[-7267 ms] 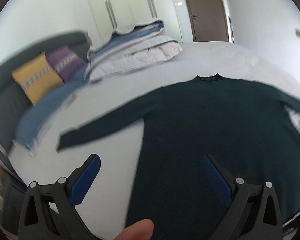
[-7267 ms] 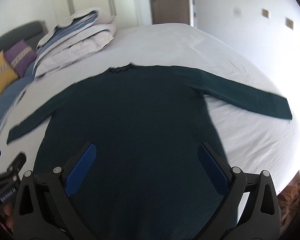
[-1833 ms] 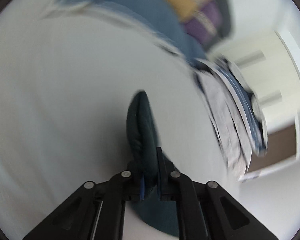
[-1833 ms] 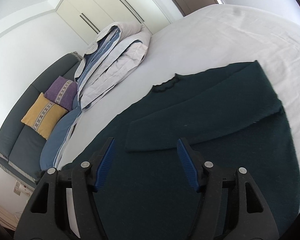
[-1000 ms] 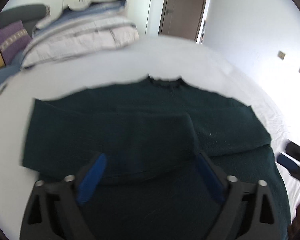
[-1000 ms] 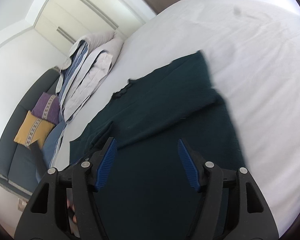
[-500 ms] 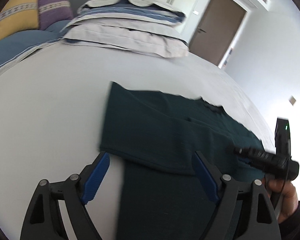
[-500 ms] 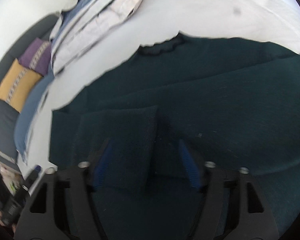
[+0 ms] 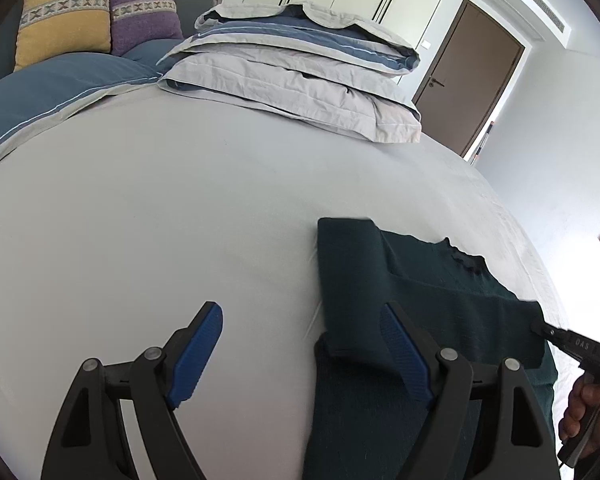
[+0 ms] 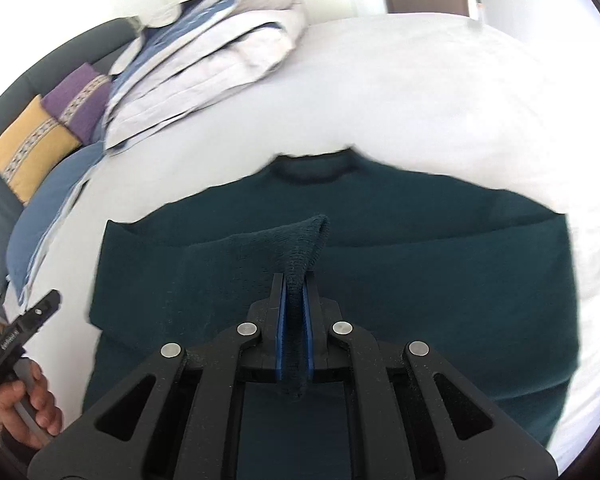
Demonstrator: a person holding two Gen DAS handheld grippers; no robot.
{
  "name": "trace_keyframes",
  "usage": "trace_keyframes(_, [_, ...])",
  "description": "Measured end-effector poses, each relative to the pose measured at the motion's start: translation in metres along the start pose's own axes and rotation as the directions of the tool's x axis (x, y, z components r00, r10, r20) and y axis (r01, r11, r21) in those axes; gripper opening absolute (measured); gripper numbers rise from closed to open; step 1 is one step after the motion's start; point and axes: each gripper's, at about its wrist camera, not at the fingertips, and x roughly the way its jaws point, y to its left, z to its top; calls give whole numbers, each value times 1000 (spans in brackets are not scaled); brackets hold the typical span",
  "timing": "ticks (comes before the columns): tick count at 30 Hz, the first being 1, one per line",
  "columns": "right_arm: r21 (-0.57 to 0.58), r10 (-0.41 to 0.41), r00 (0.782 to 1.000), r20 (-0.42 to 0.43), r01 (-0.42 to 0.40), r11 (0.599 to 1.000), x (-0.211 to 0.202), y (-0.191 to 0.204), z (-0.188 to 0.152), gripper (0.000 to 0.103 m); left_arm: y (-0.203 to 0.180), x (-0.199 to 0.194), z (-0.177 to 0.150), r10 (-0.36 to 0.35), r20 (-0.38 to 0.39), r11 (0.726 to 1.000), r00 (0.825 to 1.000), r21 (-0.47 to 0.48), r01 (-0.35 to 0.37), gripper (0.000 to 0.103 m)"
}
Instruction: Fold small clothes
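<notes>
Sweater [image 10: 420, 280] lies flat on bed [image 10: 400, 100], collar [image 10: 312, 170] toward bedding [image 10: 220, 48].

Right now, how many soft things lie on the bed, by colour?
Dark green sweater: 1
Yellow cushion: 1
Purple cushion: 1
Blue pillow: 1
Grey and blue folded duvet: 1
Total: 5

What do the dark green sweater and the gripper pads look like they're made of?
Sweater: soft, matte knit, perhaps wool or acrylic; ribbed loops show where the right gripper pinches it. Left gripper pads: blue, probably rubber or plastic, finely ridged.
</notes>
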Motion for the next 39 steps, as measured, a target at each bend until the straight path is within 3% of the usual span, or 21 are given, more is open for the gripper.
trace_keyframes(4, [51, -8, 999, -42, 11, 999, 14, -39, -5, 6, -7, 22, 5, 16, -39, 1000, 999, 12, -16, 80])
trace_keyframes(8, [73, -1, 999, -37, 3, 997, 25, -58, -16, 6, -16, 50, 14, 35, -92, 999, 995, 29, -33, 70])
trace_keyframes(16, [29, -6, 1000, -29, 7, 1000, 31, -59, -13, 6, -28, 104, 43, 114, -148, 993, 982, 58, -107, 70])
trace_keyframes(19, [17, -20, 999, -45, 21, 1000, 33, -57, -14, 6, -31, 126, 45, 119, -185, 992, 975, 59, -110, 59])
trace_keyframes(28, [87, -11, 1000, -27, 14, 996, 49, -73, -17, 6, -33, 135, 32, 165, -130, 980, 978, 132, -148, 48])
trace_keyframes(36, [15, -124, 990, 61, 124, 992, 30, -53, -14, 4, -34, 133, 30, 181, -98, 977, 979, 132, -167, 47])
trace_keyframes(39, [42, -156, 988, 19, 155, 987, 37, -66, -14, 1, -31, 131, 29, 172, -86, 980, 981, 120, -161, 47])
